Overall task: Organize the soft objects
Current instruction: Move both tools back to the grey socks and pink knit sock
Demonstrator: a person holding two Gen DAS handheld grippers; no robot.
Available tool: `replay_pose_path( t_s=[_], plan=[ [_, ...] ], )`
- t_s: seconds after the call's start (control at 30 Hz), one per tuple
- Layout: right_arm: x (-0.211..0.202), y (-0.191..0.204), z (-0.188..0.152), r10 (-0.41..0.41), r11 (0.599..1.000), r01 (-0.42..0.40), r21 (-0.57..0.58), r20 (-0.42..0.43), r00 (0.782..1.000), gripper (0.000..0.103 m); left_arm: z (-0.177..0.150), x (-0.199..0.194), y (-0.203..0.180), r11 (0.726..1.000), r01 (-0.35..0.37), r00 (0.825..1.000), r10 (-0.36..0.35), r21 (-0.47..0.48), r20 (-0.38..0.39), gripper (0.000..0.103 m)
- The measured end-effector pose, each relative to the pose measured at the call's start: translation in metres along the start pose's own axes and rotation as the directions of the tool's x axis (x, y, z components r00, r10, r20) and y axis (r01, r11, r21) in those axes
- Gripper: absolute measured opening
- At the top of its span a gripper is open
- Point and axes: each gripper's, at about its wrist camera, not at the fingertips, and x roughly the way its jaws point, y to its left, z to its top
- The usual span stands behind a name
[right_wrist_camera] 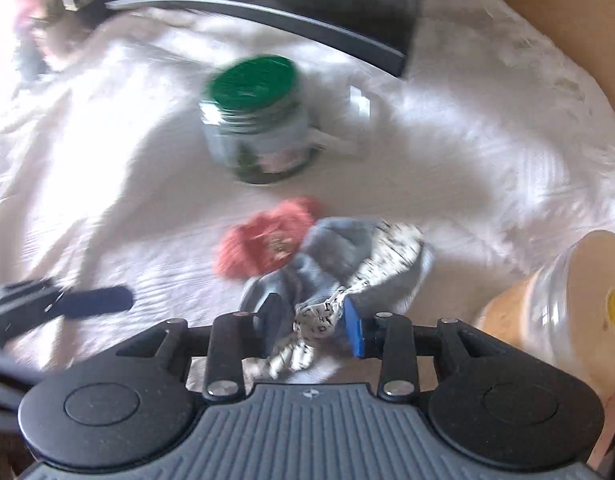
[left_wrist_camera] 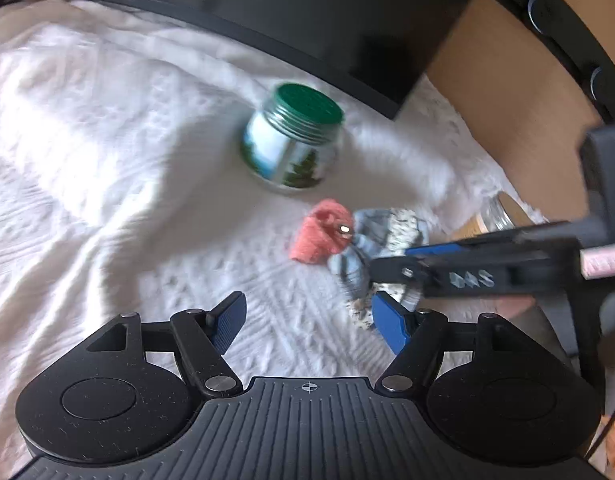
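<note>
Jaws of left gripper [left_wrist_camera: 307, 320] spread wide, empty, over white bedspread [left_wrist_camera: 107, 160]; sock bundle [left_wrist_camera: 371, 248] lies just nearer than green-lidded jar [left_wrist_camera: 293, 138].

Right view: right gripper [right_wrist_camera: 313, 326] pinched on bundle's speckled tail. Limp, light cloth; best taken at bunched middle.

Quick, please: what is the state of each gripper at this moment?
Left gripper: open, holding nothing.
Right gripper: closed on the grey and speckled socks.
</note>
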Motion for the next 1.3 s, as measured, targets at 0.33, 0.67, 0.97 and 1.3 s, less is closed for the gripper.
replay_pose_path(
  t_s=[0.33, 0.67, 0.97, 1.3],
  plan=[
    [0.03, 0.017, 0.01, -0.068, 0.995, 0.069, -0.075, 0.013, 0.998, 0.09, -0.011, -0.025, 0.017, 0.996, -0.078, 0.997, 0.078, -0.051, 0.005, 0.075],
    [0.019, 0.019, -0.019, 0.082, 0.986, -0.091, 0.141, 0.062, 0.995, 0.09, -0.01, -0.041, 0.034, 0.985, -0.115, 0.992, 0.12, -0.126, 0.036, 0.075],
    [-0.038, 0.005, -0.052, -0.038, 0.997, 0.025, 0.071, 0.185, 0.982, 0.087, 0.008, -0.009, 0.006, 0.986, -0.095, 0.995, 0.098, -0.14, 0.018, 0.074],
    [-0.066, -0.062, -0.146, -0.28, 0.956, 0.256, 0.14, 0.195, 0.94, 0.09, 0.023, 0.063, -0.062, 0.961, -0.21, 0.976, 0.217, -0.178, 0.023, 0.074]
  ],
)
